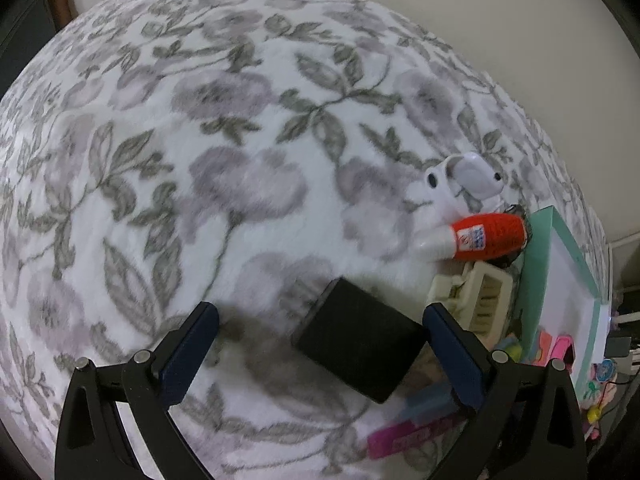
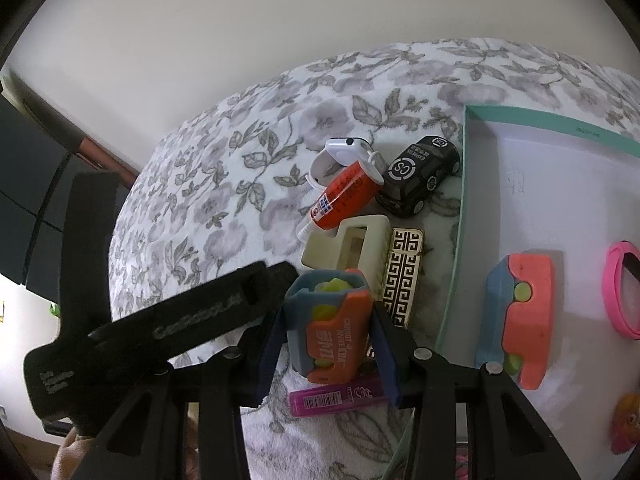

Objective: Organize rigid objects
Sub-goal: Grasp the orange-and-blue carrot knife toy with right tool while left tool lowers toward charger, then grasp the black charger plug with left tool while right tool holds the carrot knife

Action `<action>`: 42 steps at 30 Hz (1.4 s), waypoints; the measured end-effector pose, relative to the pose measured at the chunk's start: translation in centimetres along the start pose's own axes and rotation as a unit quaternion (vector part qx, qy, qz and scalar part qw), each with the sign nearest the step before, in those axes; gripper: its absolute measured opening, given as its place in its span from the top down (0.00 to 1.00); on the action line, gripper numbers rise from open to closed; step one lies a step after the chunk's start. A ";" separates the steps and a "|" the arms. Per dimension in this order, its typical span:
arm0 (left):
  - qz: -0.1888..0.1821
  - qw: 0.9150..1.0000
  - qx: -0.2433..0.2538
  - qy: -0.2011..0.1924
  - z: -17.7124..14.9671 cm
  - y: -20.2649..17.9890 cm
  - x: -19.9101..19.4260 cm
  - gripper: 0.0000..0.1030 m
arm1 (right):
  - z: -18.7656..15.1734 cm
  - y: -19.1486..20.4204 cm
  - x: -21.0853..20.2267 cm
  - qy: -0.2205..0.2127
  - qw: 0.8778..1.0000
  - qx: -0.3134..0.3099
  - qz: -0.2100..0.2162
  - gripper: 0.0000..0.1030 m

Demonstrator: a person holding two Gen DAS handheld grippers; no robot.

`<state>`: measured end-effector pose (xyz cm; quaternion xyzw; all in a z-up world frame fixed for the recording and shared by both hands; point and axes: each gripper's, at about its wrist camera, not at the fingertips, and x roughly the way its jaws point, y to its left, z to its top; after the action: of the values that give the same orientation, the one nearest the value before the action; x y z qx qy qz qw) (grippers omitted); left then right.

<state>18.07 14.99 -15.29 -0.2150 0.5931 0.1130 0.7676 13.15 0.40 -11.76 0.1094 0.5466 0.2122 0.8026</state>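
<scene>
My right gripper (image 2: pixel 330 346) is shut on an orange and grey carrot knife toy (image 2: pixel 330 328), held above the floral blanket left of the teal-rimmed tray (image 2: pixel 460 208). A second carrot knife toy (image 2: pixel 520 316) lies in the tray. My left gripper (image 1: pixel 320 344) is open, with a black box (image 1: pixel 360 344) between its fingers, nearer the right one. Beside it lie a red glue tube (image 1: pixel 480 236), a white earbud case (image 1: pixel 464 180) and a cream clip (image 1: pixel 476 292). The left gripper's body (image 2: pixel 160 320) shows in the right wrist view.
A black toy car (image 2: pixel 424 172), a gold patterned lighter (image 2: pixel 400 276) and a magenta box (image 2: pixel 336 398) lie left of the tray. A pink ring (image 2: pixel 622 292) and an orange toy (image 2: pixel 626 424) lie in the tray. A white wall stands behind the bed.
</scene>
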 end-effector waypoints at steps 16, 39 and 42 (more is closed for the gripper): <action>-0.001 0.999 -0.032 0.037 -1.9 5.9 -1.6 0.12 | -0.2 2.2 0.4 0.013 0.998 -0.046 -0.029 0.56; 0.036 0.998 -0.045 0.020 -2.5 11.4 -4.8 0.20 | -2.3 5.0 3.7 0.061 0.987 -0.131 -0.076 0.56; 0.048 0.998 -0.039 0.017 -2.5 11.6 -4.9 0.20 | -2.5 5.4 3.9 0.061 0.983 -0.148 -0.092 0.56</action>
<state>9.61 24.42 -13.34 -0.2183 0.6108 0.1687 0.7422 10.91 6.84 -13.74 -0.0749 0.5651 0.2225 0.7909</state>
